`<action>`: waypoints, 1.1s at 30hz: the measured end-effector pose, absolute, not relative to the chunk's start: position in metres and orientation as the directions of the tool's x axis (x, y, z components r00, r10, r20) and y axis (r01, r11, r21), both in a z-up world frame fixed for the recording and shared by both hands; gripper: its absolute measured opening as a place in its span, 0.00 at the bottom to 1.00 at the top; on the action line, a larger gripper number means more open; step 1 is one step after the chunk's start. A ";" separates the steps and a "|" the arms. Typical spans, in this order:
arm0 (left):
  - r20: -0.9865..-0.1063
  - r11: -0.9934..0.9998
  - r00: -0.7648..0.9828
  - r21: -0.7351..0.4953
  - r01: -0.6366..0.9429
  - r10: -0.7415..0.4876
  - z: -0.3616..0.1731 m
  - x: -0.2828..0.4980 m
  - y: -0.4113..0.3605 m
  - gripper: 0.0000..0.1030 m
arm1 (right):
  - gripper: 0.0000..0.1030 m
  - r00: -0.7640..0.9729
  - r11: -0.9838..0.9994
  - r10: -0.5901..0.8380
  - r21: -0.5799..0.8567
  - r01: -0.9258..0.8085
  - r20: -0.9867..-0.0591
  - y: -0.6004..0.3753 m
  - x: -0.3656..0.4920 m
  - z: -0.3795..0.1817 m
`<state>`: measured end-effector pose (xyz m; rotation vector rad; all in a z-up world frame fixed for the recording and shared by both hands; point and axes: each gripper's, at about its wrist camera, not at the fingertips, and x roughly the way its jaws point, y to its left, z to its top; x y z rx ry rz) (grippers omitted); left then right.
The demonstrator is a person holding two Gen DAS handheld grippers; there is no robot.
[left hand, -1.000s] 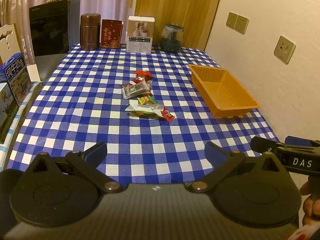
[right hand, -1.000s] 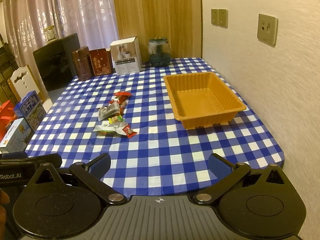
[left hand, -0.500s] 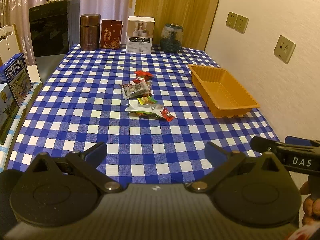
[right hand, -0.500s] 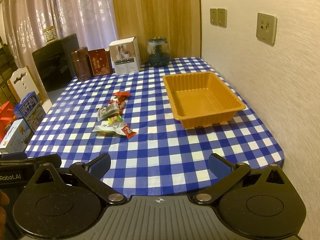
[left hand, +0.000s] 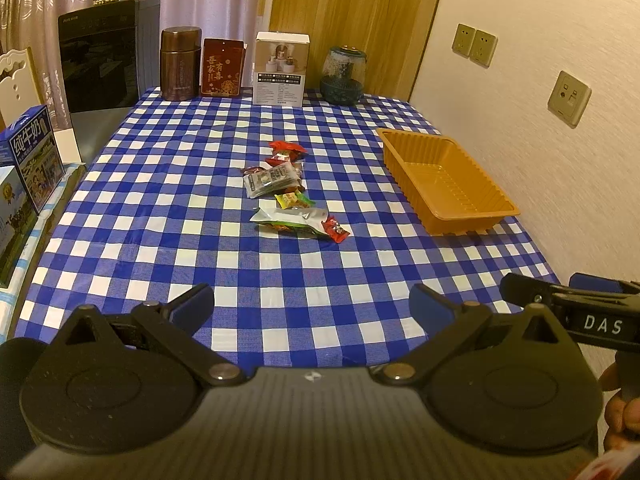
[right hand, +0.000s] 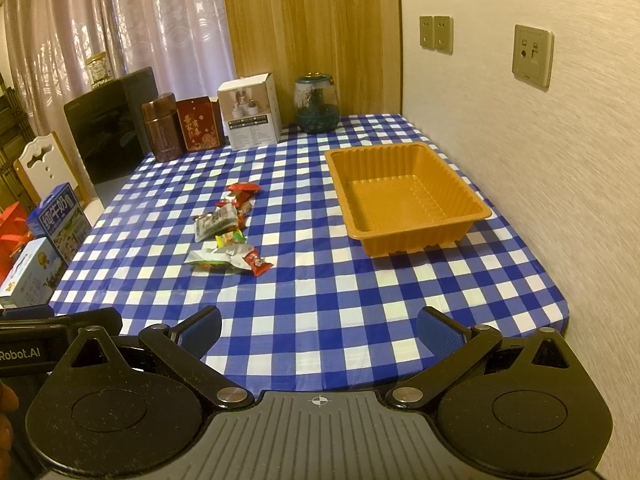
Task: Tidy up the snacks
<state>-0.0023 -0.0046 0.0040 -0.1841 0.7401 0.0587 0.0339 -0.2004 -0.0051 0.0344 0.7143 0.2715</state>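
Several small snack packets (left hand: pixel 286 192) (right hand: pixel 230 232) lie in a loose cluster mid-table on the blue checked cloth: red ones, a grey one, a yellow-green one and a silver one. To their right stands an orange tray (left hand: pixel 486 214) (right hand: pixel 472 210) with nothing in it, close to the wall. My left gripper (left hand: pixel 312 306) hovers open over the table's near edge, well short of the snacks. My right gripper (right hand: pixel 318 326) is also open and holds nothing, at the near edge in front of the tray. The right gripper's side shows at the left wrist view's right edge.
Along the far edge stand a brown canister (left hand: pixel 180 64), a red box (left hand: pixel 222 67), a white box (left hand: pixel 282 69) and a glass jar (left hand: pixel 344 76). A black appliance (left hand: pixel 104 52) and milk cartons (left hand: pixel 34 156) sit left of the table. A wall (right hand: pixel 540 160) bounds the right side.
Both views have crept very slightly; the snacks and the tray have not moved and both grippers stay open.
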 end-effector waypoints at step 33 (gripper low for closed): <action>-0.676 0.982 0.737 -0.147 -0.120 -0.011 0.003 -0.002 -0.007 1.00 | 1.00 0.721 0.964 0.261 0.131 -0.232 -0.641 -0.201 0.035 -0.006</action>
